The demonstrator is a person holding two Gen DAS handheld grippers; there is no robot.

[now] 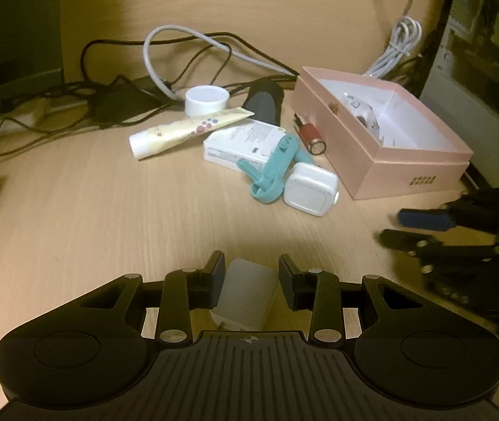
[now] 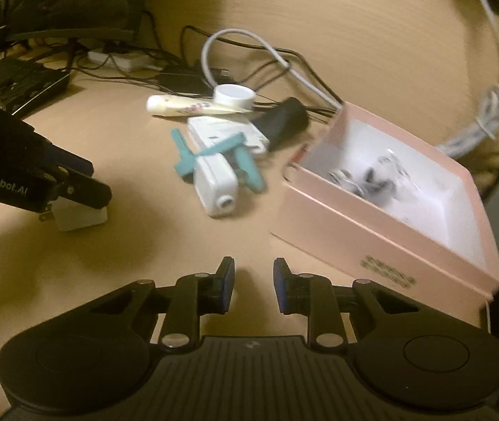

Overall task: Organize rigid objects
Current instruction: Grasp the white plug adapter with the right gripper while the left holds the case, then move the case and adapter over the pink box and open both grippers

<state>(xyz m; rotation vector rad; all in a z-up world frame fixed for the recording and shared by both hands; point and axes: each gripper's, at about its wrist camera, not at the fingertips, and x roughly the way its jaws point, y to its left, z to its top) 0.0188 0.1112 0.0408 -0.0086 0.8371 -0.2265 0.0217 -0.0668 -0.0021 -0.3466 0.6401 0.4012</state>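
Note:
My left gripper is shut on a white charger plug, held just above the wooden desk; it also shows in the right wrist view. My right gripper is open and empty over bare desk, in front of an open pink box with a few small items inside. The box also shows in the left wrist view. In a pile left of the box lie a white square adapter, a teal plastic tool, a flat white box, a cream tube, a white cap and a red battery.
Black and grey cables tangle at the back of the desk. A dark grey mouse-like object lies behind the pile. A coiled white cable hangs behind the pink box. A black device sits at the far left.

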